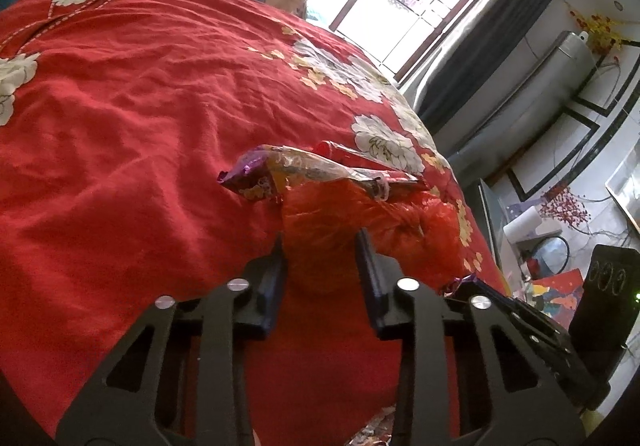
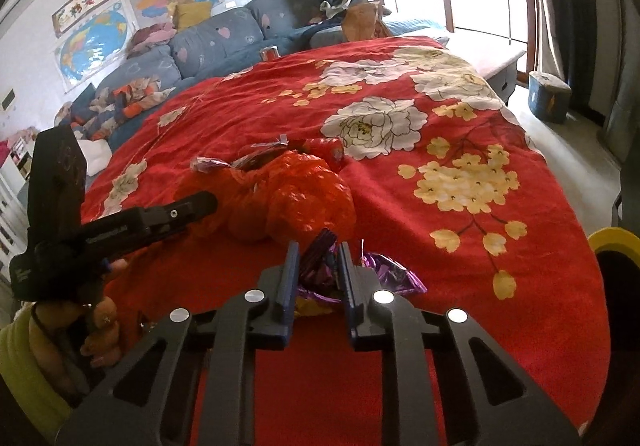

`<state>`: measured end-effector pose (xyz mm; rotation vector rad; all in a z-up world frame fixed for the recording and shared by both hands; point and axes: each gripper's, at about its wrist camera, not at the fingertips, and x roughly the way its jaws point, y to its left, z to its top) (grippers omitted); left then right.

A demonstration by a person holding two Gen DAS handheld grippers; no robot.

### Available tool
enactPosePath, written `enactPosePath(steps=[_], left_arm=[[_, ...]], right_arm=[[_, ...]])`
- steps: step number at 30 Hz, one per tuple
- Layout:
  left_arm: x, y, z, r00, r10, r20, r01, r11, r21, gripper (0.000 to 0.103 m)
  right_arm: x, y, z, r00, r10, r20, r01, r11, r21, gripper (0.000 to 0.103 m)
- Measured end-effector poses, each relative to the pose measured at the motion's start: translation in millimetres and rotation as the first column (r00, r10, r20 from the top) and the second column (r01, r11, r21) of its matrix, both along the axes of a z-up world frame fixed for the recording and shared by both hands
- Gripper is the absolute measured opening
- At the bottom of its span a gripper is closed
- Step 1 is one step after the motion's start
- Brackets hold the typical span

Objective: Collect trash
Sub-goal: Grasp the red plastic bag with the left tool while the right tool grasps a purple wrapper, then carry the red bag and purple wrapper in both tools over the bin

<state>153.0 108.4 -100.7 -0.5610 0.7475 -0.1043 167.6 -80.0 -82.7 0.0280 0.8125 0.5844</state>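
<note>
On the bed's red flowered cover (image 2: pixel 400 205) lies a crumpled translucent red plastic bag (image 2: pixel 296 193), with shiny purple-and-gold foil snack wrappers (image 1: pixel 304 169) and a red tube-shaped packet (image 2: pixel 328 147) just beyond it on the far side. The left tongs (image 1: pixel 322 242) are partly open, their tips at the bag's near edge and straddling it; whether they pinch the film I cannot tell. The right tongs (image 2: pixel 318 254) are nearly closed on a crumpled purple foil wrapper (image 2: pixel 320 246), which sits just near of the bag. The bag lies straight ahead of that wrapper, so the carry into it looks short, provided the left tongs hold its mouth open.
</note>
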Motion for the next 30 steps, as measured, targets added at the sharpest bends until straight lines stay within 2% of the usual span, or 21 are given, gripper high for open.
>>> enactPosePath(steps=[6,8,30], left_arm=[[-5.7,-9.1,4.8,0.999,-0.037,0.010,0.037,0.999,0.013,0.007],[-6.5,-14.2,7.2,0.998,-0.055,0.015,0.054,0.998,0.021,0.005],[-18.9,-73.4,45.1,0.969,-0.226,0.100,0.217,0.972,0.088,0.002]], right_arm=[[-4.6,-13.4,-0.2,1.000,-0.023,-0.018,0.023,0.999,0.027,0.009],[-7.0,-18.4,0.5,0.999,-0.032,-0.022,0.033,0.999,0.038,0.009],[-16.1,-83.7,36.2,0.985,-0.170,0.030,0.165,0.977,0.134,0.009]])
